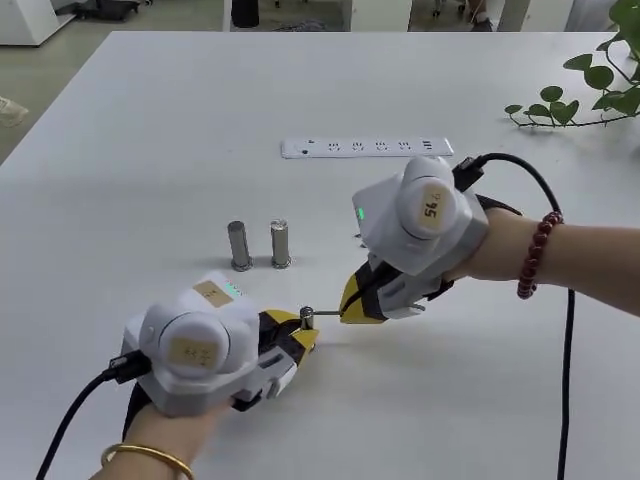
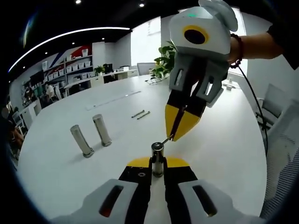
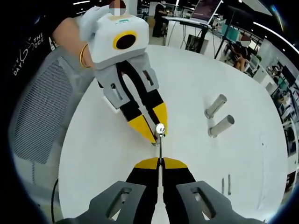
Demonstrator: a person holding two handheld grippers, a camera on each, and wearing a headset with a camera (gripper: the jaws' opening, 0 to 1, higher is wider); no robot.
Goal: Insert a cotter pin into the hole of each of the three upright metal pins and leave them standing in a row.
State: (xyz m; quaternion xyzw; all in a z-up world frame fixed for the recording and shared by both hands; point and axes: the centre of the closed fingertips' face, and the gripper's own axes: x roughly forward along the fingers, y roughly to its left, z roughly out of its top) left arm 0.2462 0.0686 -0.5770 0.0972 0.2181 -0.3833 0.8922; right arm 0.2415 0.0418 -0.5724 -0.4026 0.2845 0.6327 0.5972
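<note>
My left gripper (image 1: 303, 335) (image 2: 158, 163) is shut on an upright metal pin (image 1: 306, 317) (image 2: 157, 158) standing on the white table (image 1: 150, 150). My right gripper (image 1: 349, 305) (image 3: 160, 161) is shut on a thin cotter pin (image 1: 326, 313) (image 3: 160, 147), whose tip meets the top of that held metal pin (image 3: 160, 129). Seen from the left gripper view, the right gripper (image 2: 180, 126) hangs just above and behind the pin. Two more metal pins (image 1: 239, 246) (image 1: 280, 244) stand side by side further back, apart from both grippers.
A white power strip (image 1: 367, 148) lies further back on the table. Two spare cotter pins (image 2: 140, 114) lie beyond the standing pins. A leafy plant (image 1: 590, 90) reaches in at the far right. Black cables (image 1: 568, 350) trail from both grippers.
</note>
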